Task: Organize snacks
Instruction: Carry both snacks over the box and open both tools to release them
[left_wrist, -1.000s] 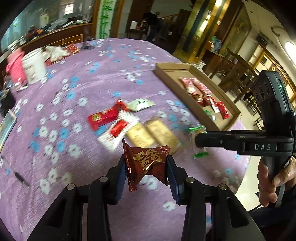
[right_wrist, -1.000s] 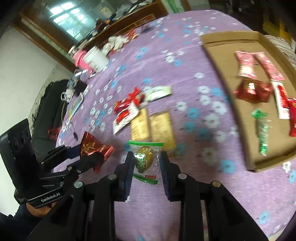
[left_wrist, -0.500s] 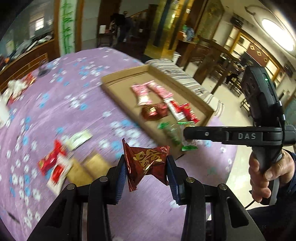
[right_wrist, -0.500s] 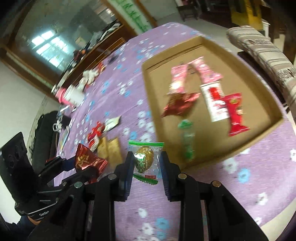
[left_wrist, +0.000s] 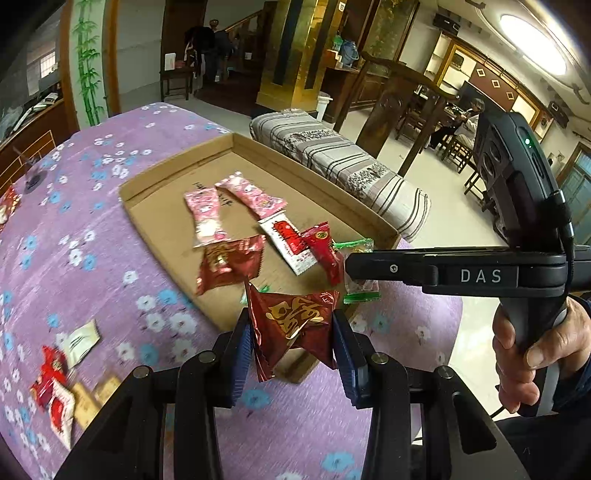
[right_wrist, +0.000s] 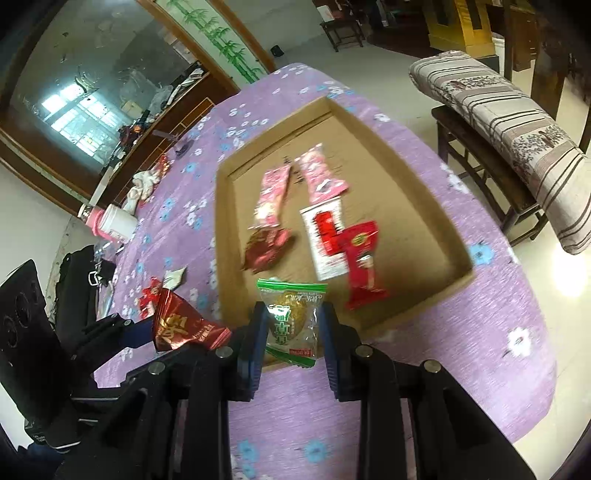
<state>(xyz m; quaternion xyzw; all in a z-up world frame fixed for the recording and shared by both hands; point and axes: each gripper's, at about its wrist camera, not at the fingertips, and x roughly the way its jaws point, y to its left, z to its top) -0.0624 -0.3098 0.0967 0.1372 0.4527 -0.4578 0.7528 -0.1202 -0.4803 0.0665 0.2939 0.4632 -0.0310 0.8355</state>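
Two snacks are in the air at once. The dark-red foil packet (left_wrist: 293, 328) with gold lettering is pinched between the blue pads of the left gripper (left_wrist: 291, 341), and the clear green-edged packet (right_wrist: 291, 319) holding a brownish sweet is clamped in the right gripper (right_wrist: 291, 332). Both grips look firm; neither wrapper sags or slips.

A second ago both grippers hung over the loose pile in the middle of the purple floral tablecloth (left_wrist: 92, 229); now the cardboard tray (left_wrist: 177, 171) fills the centre of both views, and each held packet hangs just over its near rim. So the carry is nearly finished, and what remains, by my reading, is a short advance and a release for each hand.

Inside the tray lie two pink sachets (left_wrist: 207, 216), a white-and-red packet (left_wrist: 288, 242), a bright red packet (left_wrist: 325, 251) and another dark-red foil packet (left_wrist: 229, 264), which the carried one seems to match. Something green lies half hidden behind the right gripper's arm.

Left on the cloth, well apart from the tray, are a small white packet (left_wrist: 79, 341) and a cluster of red and tan packets (left_wrist: 59, 391), so more trips look necessary. A striped cushion (left_wrist: 340, 162) lies beyond the table.
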